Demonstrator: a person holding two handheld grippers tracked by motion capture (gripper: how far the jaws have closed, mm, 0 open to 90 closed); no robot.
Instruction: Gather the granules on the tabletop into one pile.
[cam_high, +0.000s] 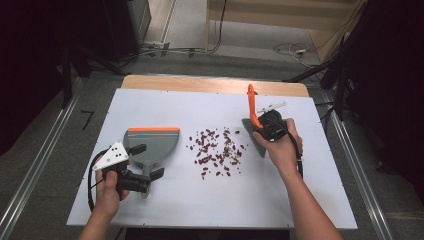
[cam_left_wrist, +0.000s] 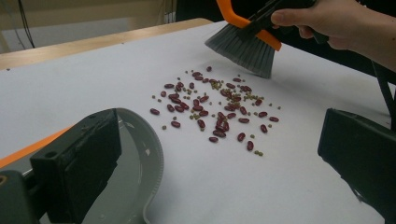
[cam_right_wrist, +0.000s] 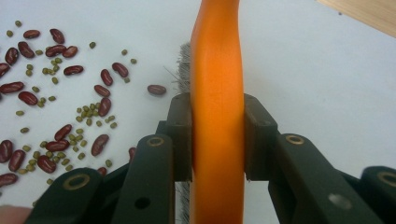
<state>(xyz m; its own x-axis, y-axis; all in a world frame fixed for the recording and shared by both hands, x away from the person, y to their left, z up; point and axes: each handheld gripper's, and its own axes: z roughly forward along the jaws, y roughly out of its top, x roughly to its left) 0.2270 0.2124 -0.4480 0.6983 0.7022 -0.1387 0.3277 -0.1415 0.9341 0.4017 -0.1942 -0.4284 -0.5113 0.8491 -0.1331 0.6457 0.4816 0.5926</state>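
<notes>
No text, label, brand, number or sign can be read in any of the three views: the dustpan (cam_high: 151, 142), the brush (cam_high: 252, 112), the white desk (cam_high: 210, 195) and the black tool bodies all show plain, unmarked surfaces

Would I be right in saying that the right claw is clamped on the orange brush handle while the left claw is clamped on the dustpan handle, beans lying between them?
Not quite: the left claw is open, its jaws either side of the dustpan handle, as the high view shows. The right claw is indeed clamped on the brush handle, with the beans between them.
</notes>
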